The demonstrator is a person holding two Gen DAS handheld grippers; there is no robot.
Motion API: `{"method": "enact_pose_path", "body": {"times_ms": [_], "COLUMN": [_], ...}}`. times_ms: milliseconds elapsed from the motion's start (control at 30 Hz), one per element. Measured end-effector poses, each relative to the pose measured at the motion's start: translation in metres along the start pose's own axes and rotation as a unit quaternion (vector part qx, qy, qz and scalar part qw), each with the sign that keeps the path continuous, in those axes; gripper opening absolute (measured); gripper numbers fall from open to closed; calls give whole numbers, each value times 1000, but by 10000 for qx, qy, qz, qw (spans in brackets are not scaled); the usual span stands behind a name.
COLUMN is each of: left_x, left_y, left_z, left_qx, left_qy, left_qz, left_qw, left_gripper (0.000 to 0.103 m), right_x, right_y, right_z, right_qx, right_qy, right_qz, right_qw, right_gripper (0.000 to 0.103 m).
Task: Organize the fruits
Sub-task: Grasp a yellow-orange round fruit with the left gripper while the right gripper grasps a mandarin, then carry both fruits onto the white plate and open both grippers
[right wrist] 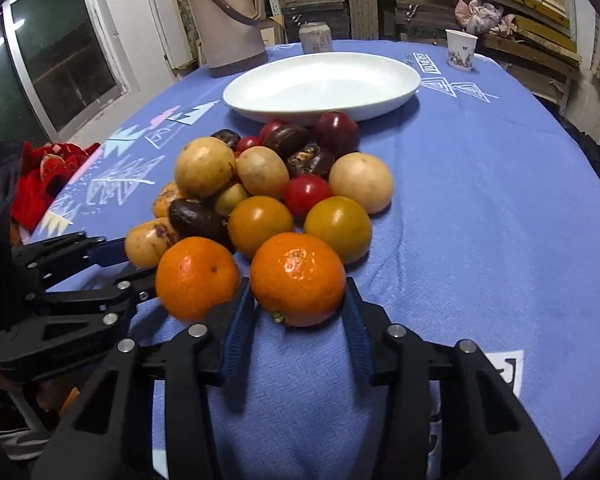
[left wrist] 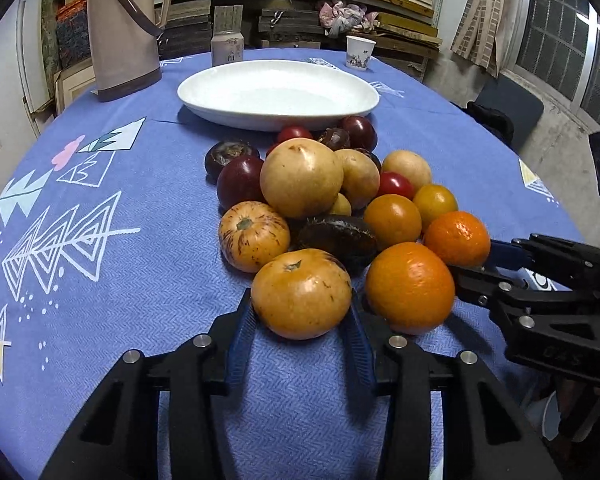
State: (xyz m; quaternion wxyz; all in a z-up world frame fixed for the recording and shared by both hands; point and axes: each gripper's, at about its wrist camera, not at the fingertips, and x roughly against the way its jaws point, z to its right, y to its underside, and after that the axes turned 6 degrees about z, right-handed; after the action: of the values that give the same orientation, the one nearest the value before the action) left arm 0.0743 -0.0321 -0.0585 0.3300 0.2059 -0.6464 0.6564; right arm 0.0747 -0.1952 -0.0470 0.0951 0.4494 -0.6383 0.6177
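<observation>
Fingers (left wrist: 242,332) of our left gripper (left wrist: 302,328) clamp one yellow-orange fruit (left wrist: 301,294), stem at twelve o'clock; right gripper (right wrist: 298,312) clamps one mandarin (right wrist: 298,280); two mandarins counted.

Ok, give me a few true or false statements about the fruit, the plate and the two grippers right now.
1. The plate holds fruit. False: it holds none; the fruit pile lies on the cloth in front of it.
2. The left gripper is closed on a yellow-orange fruit. True.
3. The right gripper grips a tomato. False: it grips an orange.
4. A flask stands behind the plate. True.
</observation>
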Motion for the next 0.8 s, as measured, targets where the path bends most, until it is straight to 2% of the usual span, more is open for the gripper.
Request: {"method": "enact_pose_path", "body": {"times_ms": [200,433,633,800], "left_x": [9,35,37,12], "left_y": [-1,-13,-58,-101], "left_z": [-7,-11,-15,-19], "left_qx": [255,165,-124,-211], "left_qy": [71,-68,-237,-336], "left_qz": [-3,315,598,680], "left_qw": [9996,9993,9979,9969], "left_gripper": [44,44,44,44], "right_x": [18,37,44,18], "right_y": [0,-8,-55,-109], "right_z": [8,7,14,23], "right_qx": [-72,-2,117,187], "right_qy": [68,17,-7,-13], "right_qz": [172,427,726,737], "right_qw": [9998,9991,9973,9971], "right_gripper": [44,44,44,44]}}
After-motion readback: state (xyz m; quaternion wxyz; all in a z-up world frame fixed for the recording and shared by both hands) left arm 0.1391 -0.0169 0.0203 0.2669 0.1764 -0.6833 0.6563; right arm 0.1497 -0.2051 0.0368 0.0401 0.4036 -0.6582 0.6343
